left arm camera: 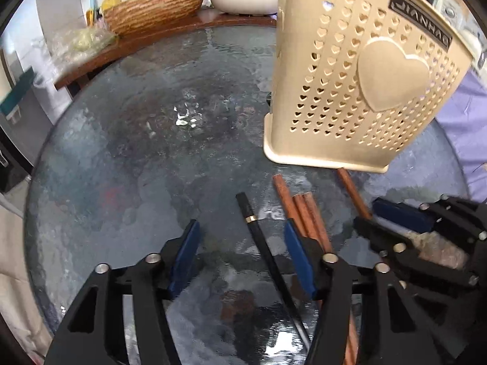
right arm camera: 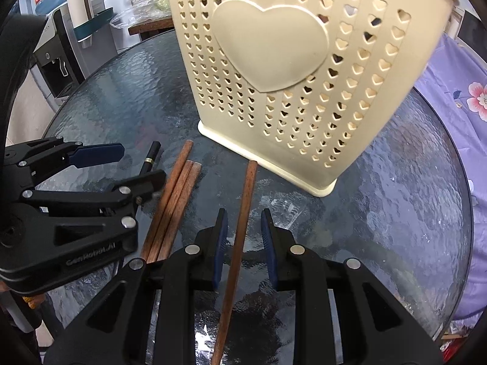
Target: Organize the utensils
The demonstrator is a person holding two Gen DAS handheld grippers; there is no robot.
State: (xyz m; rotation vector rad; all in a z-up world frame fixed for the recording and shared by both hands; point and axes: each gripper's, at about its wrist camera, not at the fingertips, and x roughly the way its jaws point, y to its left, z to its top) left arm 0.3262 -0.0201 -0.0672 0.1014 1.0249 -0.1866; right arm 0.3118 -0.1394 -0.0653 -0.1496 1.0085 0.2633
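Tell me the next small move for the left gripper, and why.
Probably close the left gripper on the black chopstick. The stick lies on the glass table between the open jaws, which don't touch it yet. The right gripper likewise straddles a single brown chopstick, untouched. The holder stands just beyond.

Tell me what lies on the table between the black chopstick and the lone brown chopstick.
Three brown chopsticks lying bunched side by side, between the black chopstick and the lone brown chopstick; clearest in the right wrist view.

Glossy rippled glass tabletop [left arm camera: 127, 158], matt perforated cream plastic holder [right arm camera: 274, 45], smooth brown wooden chopsticks [right arm camera: 173, 200].
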